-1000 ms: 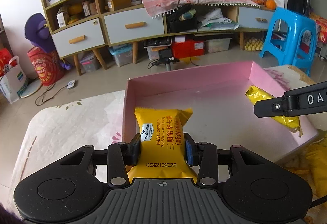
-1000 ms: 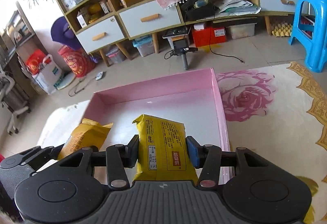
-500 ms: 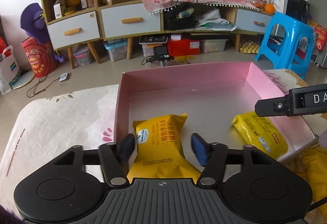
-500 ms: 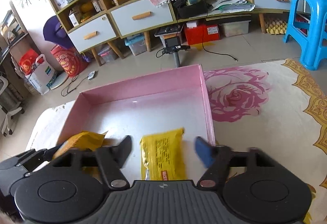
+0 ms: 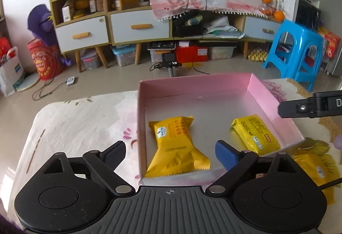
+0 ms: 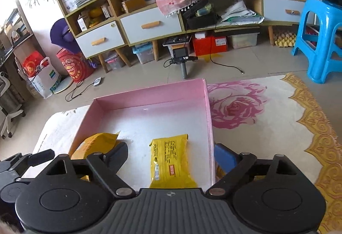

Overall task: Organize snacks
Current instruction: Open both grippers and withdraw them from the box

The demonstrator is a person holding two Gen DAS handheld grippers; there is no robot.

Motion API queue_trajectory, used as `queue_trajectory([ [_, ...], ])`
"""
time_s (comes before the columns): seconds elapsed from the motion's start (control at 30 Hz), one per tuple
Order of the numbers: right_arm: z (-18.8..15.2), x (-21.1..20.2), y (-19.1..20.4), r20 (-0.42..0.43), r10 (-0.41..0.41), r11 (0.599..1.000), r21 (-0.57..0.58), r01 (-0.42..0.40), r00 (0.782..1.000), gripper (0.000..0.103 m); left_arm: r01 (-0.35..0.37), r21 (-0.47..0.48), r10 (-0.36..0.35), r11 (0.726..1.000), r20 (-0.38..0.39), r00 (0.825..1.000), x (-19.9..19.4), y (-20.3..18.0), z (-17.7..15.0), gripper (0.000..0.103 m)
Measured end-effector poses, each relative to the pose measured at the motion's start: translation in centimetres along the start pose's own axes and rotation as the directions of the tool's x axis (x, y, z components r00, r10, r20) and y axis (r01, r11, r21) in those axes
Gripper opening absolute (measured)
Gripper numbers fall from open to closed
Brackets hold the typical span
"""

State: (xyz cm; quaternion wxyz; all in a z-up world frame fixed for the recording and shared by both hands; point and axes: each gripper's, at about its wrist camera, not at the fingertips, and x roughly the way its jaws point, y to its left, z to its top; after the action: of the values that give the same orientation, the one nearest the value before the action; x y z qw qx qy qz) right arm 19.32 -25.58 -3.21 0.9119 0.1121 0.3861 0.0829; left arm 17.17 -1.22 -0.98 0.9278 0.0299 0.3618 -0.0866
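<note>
A pink box (image 5: 267,97) (image 6: 149,93) lies open on a flowered cloth. Two yellow snack packets rest flat on its floor: one at the near left (image 5: 175,144) (image 6: 94,144), one at the near right (image 5: 255,134) (image 6: 170,163). My left gripper (image 5: 171,153) hangs just above the near left packet, jaws opening wide, pads clear of it. My right gripper (image 6: 171,156) is over the near right packet, jaws likewise opening, nothing pressed between them. The right gripper's finger (image 5: 307,106) shows at the right edge of the left wrist view.
More yellow packets (image 5: 312,169) lie on the cloth outside the box's near right corner. Beyond the table are a camera on a small tripod (image 6: 181,58), a blue stool (image 6: 322,37) and low cabinets (image 6: 149,24).
Both grippers went from shut on a yellow packet each to wide open. The packets now lie on the box floor, and both grippers have lifted and drawn back a little.
</note>
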Motion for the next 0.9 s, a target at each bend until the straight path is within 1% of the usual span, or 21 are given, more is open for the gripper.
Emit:
queue_trajectory([
  [0.2,-0.1,-2.6,-0.3,0.008,0.016,1.000,0.019,-0.016,1.000,0.084,-0.012,-0.062,0.010,0.998,-0.036,0.999,-2.5,1.8,-0.6,0.095],
  [0.3,-0.3,-3.9,-0.5,0.012,0.039,0.999,0.034,-0.039,0.999,0.088,-0.020,-0.087,0.015,0.996,-0.057,0.998,-3.7,2.7,-1.3,0.097],
  [0.4,-0.8,-4.7,-0.5,0.015,0.051,0.998,0.032,-0.052,0.999,0.088,-0.025,-0.107,0.016,0.994,-0.085,0.996,-4.5,3.6,-2.3,0.097],
  [0.5,-1.8,-5.2,-0.1,0.010,0.060,0.998,-0.016,-0.060,0.998,0.088,-0.012,-0.128,-0.001,0.992,-0.102,0.995,-5.4,4.5,-3.3,0.097],
  [0.63,-3.4,-6.1,0.6,0.003,0.057,0.993,-0.100,-0.056,0.998,0.089,0.017,-0.146,-0.033,0.989,-0.104,0.994,-6.6,5.8,-4.9,0.097],
  [0.8,-5.0,-7.1,0.7,-0.011,0.064,0.984,-0.165,-0.065,0.998,0.090,0.037,-0.124,-0.051,0.992,-0.112,0.992,-7.5,6.5,-6.7,0.098],
  [0.9,-5.9,-7.6,0.7,-0.015,0.075,0.980,-0.182,-0.077,0.997,0.090,0.049,-0.113,-0.063,0.992,-0.121,0.991,-7.8,6.8,-8.0,0.098],
])
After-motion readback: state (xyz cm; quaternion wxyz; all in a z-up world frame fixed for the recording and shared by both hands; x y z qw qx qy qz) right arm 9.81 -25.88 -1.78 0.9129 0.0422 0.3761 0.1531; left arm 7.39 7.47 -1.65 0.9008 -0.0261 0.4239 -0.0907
